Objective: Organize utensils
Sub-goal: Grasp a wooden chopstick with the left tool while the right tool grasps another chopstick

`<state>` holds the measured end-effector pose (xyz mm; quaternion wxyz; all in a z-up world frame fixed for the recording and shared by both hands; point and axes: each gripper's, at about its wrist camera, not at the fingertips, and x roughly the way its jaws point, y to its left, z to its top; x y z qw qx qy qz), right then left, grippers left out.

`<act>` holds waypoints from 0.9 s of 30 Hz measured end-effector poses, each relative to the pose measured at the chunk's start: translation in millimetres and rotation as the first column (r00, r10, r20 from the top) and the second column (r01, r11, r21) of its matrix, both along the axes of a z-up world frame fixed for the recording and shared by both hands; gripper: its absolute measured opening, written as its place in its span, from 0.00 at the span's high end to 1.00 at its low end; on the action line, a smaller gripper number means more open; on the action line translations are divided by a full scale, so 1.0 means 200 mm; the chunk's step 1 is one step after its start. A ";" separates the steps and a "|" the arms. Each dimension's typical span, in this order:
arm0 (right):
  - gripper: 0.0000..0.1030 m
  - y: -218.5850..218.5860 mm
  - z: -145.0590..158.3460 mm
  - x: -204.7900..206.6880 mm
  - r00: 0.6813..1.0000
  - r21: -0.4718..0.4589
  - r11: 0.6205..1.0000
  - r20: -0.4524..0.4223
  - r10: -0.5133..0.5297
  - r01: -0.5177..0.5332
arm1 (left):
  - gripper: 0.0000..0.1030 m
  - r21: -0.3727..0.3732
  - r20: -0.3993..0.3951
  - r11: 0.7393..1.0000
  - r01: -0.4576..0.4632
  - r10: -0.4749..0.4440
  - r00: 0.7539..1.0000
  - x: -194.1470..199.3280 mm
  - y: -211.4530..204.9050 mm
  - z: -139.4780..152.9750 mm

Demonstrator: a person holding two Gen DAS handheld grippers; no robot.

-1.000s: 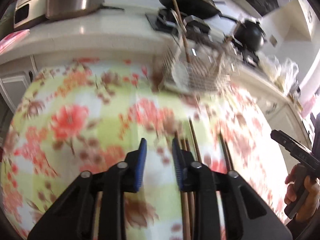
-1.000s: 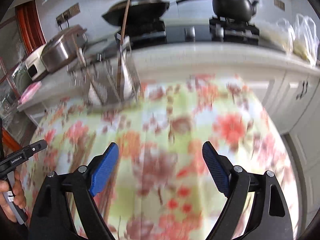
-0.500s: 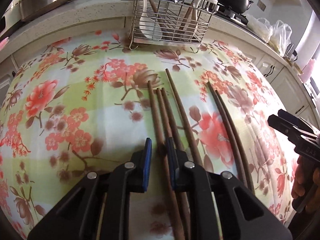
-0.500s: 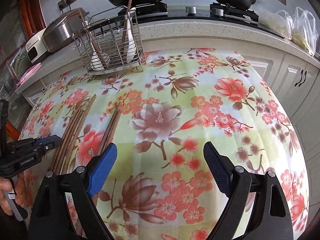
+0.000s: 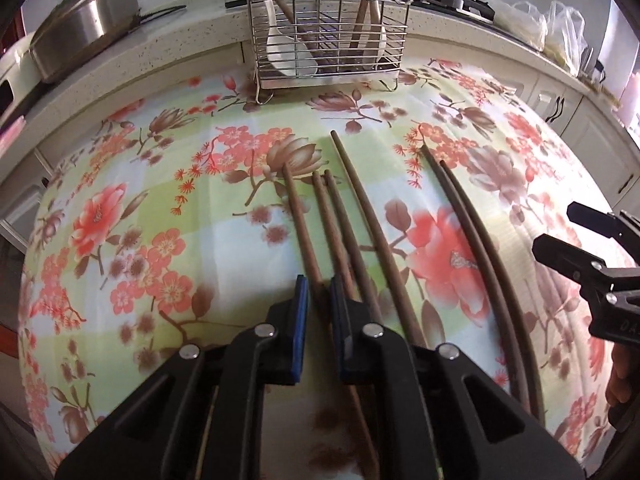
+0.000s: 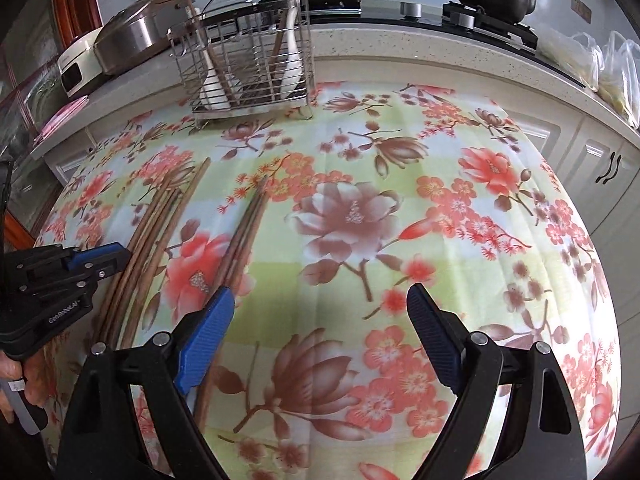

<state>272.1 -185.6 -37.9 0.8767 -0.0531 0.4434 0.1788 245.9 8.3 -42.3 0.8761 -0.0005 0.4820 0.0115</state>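
Steel rack (image 5: pixel 326 32) rim stamped "304", upside down.

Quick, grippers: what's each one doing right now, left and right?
Left gripper: has just been closing, now shut on the leftmost brown wooden chopstick on the floral tablecloth.
Right gripper: open wide, holding nothing.

Chopsticks (image 5: pixel 360 216) before rack (image 5: pixel 328 28) — on tablecloth (image 5: pixel 160 200)
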 end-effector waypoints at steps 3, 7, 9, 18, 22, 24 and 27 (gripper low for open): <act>0.20 0.06 -0.02 0.00 1.000 -0.019 1.000 -0.012 -0.001 0.001 | 0.91 -0.016 0.001 1.000 -0.009 0.009 1.000 -0.01 0.03 0.00; 0.21 0.11 -0.04 -0.01 1.000 -0.029 1.000 -0.020 0.002 -0.002 | 0.92 -0.029 0.000 0.999 -0.031 0.031 1.000 -0.02 0.10 0.00; 0.25 0.14 -0.05 -0.01 1.000 -0.051 0.999 -0.012 0.003 -0.003 | 0.92 -0.033 0.002 0.999 -0.038 0.038 0.999 -0.03 0.12 0.00; 0.40 0.19 -0.09 0.00 1.000 -0.084 0.996 -0.030 0.008 -0.011 | 0.92 -0.060 0.012 0.997 -0.057 0.057 0.998 -0.04 0.19 0.00; 0.59 0.23 -0.08 -0.02 0.999 -0.074 0.997 -0.024 0.031 -0.033 | 0.92 -0.066 0.013 0.996 -0.056 0.057 0.998 -0.05 0.20 0.00; 0.72 0.26 -0.08 -0.04 0.998 -0.065 0.996 -0.013 0.060 -0.061 | 0.92 -0.070 0.013 0.996 -0.056 0.057 0.998 -0.05 0.20 0.00; 0.85 0.28 -0.07 -0.05 0.997 -0.062 0.995 -0.008 0.081 -0.082 | 0.92 -0.086 0.013 0.995 -0.059 0.061 0.998 -0.05 0.21 0.01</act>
